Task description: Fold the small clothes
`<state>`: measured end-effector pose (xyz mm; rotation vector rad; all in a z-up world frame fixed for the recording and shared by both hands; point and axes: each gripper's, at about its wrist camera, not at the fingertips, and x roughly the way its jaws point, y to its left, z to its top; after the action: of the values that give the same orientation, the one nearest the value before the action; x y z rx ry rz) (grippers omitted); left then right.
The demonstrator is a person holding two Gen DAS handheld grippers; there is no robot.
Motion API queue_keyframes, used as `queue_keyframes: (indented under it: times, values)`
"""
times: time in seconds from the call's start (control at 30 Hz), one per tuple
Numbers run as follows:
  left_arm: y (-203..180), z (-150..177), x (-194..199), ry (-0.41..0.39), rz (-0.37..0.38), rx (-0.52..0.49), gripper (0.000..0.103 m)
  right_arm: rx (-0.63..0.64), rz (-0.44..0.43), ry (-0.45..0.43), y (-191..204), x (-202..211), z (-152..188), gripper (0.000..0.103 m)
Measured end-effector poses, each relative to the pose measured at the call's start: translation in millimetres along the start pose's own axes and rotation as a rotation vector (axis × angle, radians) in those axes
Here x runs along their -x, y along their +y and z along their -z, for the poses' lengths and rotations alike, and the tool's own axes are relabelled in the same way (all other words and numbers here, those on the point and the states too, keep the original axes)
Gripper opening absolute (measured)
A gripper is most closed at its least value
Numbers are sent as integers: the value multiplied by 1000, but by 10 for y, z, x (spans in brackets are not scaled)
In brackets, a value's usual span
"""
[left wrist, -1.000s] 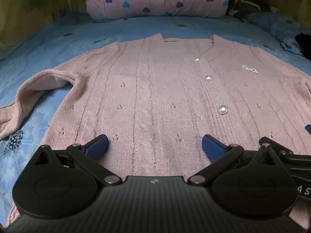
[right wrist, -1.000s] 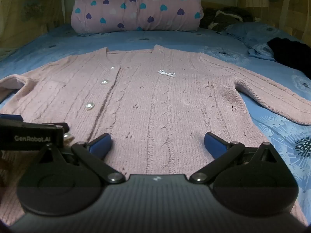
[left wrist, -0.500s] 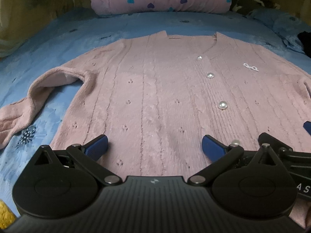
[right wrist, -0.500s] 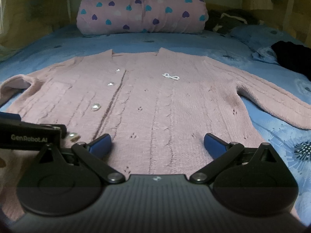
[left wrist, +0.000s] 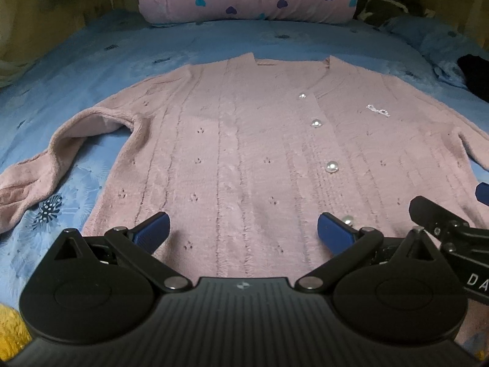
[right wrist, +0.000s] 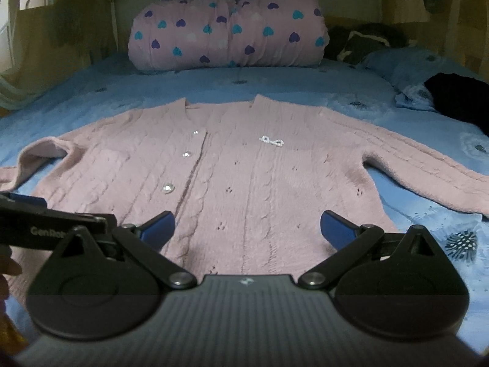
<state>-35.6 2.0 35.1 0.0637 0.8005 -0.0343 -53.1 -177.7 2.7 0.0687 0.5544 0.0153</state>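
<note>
A pink knitted cardigan with pearl buttons and a small silver bow lies flat, front up, on a blue bed. Its left sleeve bends down toward the bed's near edge; its right sleeve stretches out to the side. My left gripper hovers open over the hem's left half, holding nothing. Open as well, my right gripper is above the hem's right half. Each gripper's body shows at the edge of the other's view.
A pink rolled quilt with hearts lies across the head of the blue bedsheet. A black garment and dark items sit at the far right. Something yellow shows at the near left edge.
Both grippers have pulled back toward the near edge and risen a little, so more of the cardigan and bed shows. The cardigan has not moved.
</note>
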Motion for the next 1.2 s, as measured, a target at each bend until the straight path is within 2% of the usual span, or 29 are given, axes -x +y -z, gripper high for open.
queue_keyframes:
  times: [0.37, 0.6, 0.9, 1.03, 1.2]
  values:
    - [34, -108, 71, 21, 34, 35, 103, -6, -11, 29, -113, 82, -176, 103]
    - [23, -162, 73, 30, 33, 50, 103, -54, 5, 30, -423, 126, -337, 103]
    - [-45, -241, 59, 38, 26, 48, 103, -254, 98, 54, -1123, 68, -454, 103]
    - [-81, -252, 46, 43, 26, 42, 103, -357, 197, 89, -1446, -114, -417, 103]
    - [-112, -271, -2, 55, 19, 45, 103, -489, 234, 95, -1749, -182, -327, 103]
